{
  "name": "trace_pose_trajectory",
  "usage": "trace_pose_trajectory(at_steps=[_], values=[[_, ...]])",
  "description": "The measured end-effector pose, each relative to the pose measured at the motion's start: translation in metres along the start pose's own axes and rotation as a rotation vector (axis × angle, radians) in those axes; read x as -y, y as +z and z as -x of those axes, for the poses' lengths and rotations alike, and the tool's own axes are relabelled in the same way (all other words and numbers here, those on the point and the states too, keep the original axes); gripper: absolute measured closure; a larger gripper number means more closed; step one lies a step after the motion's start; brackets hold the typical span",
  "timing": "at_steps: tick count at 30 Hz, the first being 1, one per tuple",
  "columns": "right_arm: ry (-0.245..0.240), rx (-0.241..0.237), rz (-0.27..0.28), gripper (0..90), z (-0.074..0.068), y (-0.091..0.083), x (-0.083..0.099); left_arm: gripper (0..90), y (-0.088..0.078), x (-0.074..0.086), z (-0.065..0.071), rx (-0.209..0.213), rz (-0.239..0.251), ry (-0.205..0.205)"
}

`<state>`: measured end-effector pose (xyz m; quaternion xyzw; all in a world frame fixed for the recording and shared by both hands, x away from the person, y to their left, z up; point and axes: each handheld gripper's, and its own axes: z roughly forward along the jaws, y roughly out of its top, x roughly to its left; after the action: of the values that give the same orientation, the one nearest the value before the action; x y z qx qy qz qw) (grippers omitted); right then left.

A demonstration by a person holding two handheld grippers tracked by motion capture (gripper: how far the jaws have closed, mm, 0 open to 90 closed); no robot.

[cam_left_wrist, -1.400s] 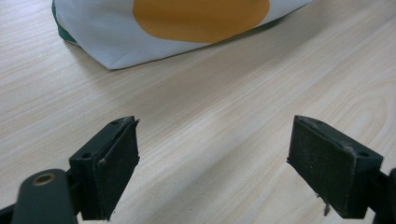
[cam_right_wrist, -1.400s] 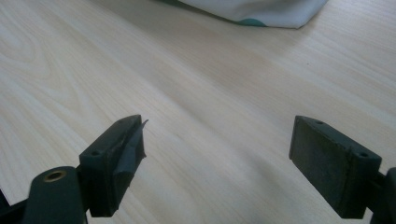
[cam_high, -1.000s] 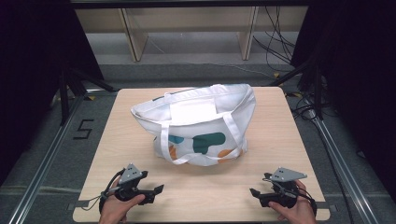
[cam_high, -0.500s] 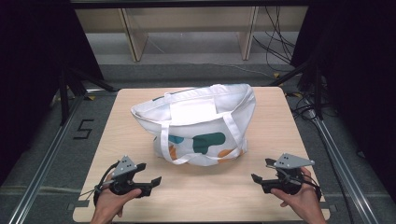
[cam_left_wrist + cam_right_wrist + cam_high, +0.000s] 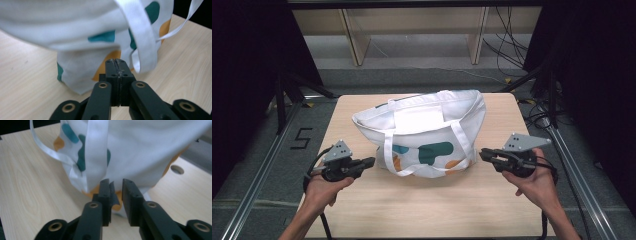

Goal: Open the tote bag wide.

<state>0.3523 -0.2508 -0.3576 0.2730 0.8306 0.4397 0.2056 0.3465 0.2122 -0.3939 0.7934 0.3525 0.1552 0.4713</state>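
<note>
A white tote bag (image 5: 422, 132) with teal and orange shapes lies in the middle of the wooden table (image 5: 512, 210), its mouth toward the far side. Two white handle straps (image 5: 388, 150) hang down its front. My left gripper (image 5: 371, 161) is held just off the bag's lower left corner, jaws shut with nothing between them. Seen from the left gripper view, the shut tips (image 5: 116, 62) sit close below the bag (image 5: 75, 32) and a strap (image 5: 141, 37). My right gripper (image 5: 483, 154) is near the lower right corner, jaws slightly open. Its tips (image 5: 116, 182) almost reach the bag (image 5: 155, 150).
Bare wood runs along the table's front between the person's two hands. A round hole (image 5: 177, 169) is in the tabletop beyond the bag. Metal rails (image 5: 257, 185) flank the table, and cables (image 5: 512, 55) lie on the floor behind it.
Both grippers have moved forward and inward from the table's front edge, up to the bag's two lower corners. The bag has not moved.
</note>
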Motion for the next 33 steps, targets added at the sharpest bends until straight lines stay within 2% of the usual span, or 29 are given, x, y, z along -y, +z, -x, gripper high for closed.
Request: trace_pose_trajectory(at_steps=[1,3,4,5,6,7,8,9,10,11,12,13,14,15,16,18,22,23,24,26,29,30,32,33], values=[[-0.008,-0.007,-0.005,86.0,0.002,-0.001,-0.007,89.5,-0.002,-0.012,0.000,-0.002,0.011,0.007],[-0.026,0.000,0.009,87.8,0.006,-0.003,-0.020,89.5,-0.006,-0.026,-0.002,0.007,0.029,0.021],[-0.026,0.000,0.009,87.8,0.006,-0.003,-0.020,89.5,-0.006,-0.026,-0.002,0.007,0.029,0.021],[-0.051,0.001,0.018,88.6,0.010,-0.005,-0.035,89.5,-0.010,-0.043,-0.003,-0.003,0.042,0.038],[-0.049,0.007,0.037,88.6,0.012,-0.004,-0.043,89.5,-0.011,-0.049,-0.004,-0.009,0.046,0.041],[-0.069,0.008,0.048,88.7,0.015,-0.004,-0.049,89.5,-0.011,-0.056,-0.005,-0.010,0.048,0.047],[-0.060,0.010,0.044,88.7,0.017,-0.004,-0.056,89.5,-0.010,-0.063,-0.006,-0.008,0.054,0.047],[-0.050,0.008,0.050,88.8,0.018,-0.002,-0.063,89.5,-0.010,-0.063,-0.006,-0.008,0.054,0.047],[-0.050,0.008,0.050,88.8,0.018,-0.002,-0.063,89.5,-0.009,-0.070,-0.007,-0.008,0.062,0.047],[-0.062,0.010,0.049,89.0,0.020,-0.001,-0.070,89.5,-0.007,-0.076,-0.008,-0.012,0.058,0.061],[-0.074,0.007,0.042,89.1,0.022,0.004,-0.082,89.5,-0.004,-0.081,-0.009,-0.018,0.058,0.054],[-0.074,0.007,0.042,89.1,0.022,0.004,-0.082,89.5,-0.001,-0.086,-0.010,-0.016,0.057,0.051],[-0.082,0.022,0.041,89.3,0.024,0.011,-0.093,89.5,0.007,-0.093,-0.014,-0.020,0.045,0.056],[-0.101,0.032,0.035,89.4,0.026,0.013,-0.098,89.5,0.007,-0.093,-0.014,-0.020,0.045,0.056],[-0.101,0.032,0.035,89.4,0.026,0.013,-0.098,89.5,0.010,-0.096,-0.015,-0.022,0.040,0.061],[-0.097,0.040,0.027,89.7,0.029,0.023,-0.111,89.5,0.021,-0.102,-0.020,-0.023,0.029,0.052],[-0.109,0.064,0.020,89.8,0.036,0.033,-0.120,89.5,0.031,-0.103,-0.029,-0.032,0.014,0.037],[-0.104,0.055,0.007,89.7,0.038,0.037,-0.120,89.4,0.034,-0.102,-0.031,-0.037,0.017,0.029],[-0.094,0.060,-0.008,89.7,0.039,0.040,-0.120,89.4,0.036,-0.101,-0.036,-0.036,0.004,0.032],[-0.087,0.062,-0.023,89.8,0.043,0.050,-0.118,89.4,0.041,-0.099,-0.040,-0.044,0.006,0.008],[-0.077,0.065,-0.040,89.7,0.048,0.057,-0.115,89.3,0.046,-0.095,-0.046,-0.054,-0.020,0.012],[-0.066,0.064,-0.078,89.7,0.051,0.065,-0.110,89.3,0.052,-0.089,-0.052,-0.052,-0.030,-0.011],[-0.078,0.067,-0.088,89.7,0.053,0.069,-0.107,89.3,0.055,-0.087,-0.053,-0.047,-0.030,-0.021],[-0.068,0.076,-0.122,89.7,0.053,0.075,-0.102,89.3,0.061,-0.083,-0.056,-0.057,-0.044,-0.023]])
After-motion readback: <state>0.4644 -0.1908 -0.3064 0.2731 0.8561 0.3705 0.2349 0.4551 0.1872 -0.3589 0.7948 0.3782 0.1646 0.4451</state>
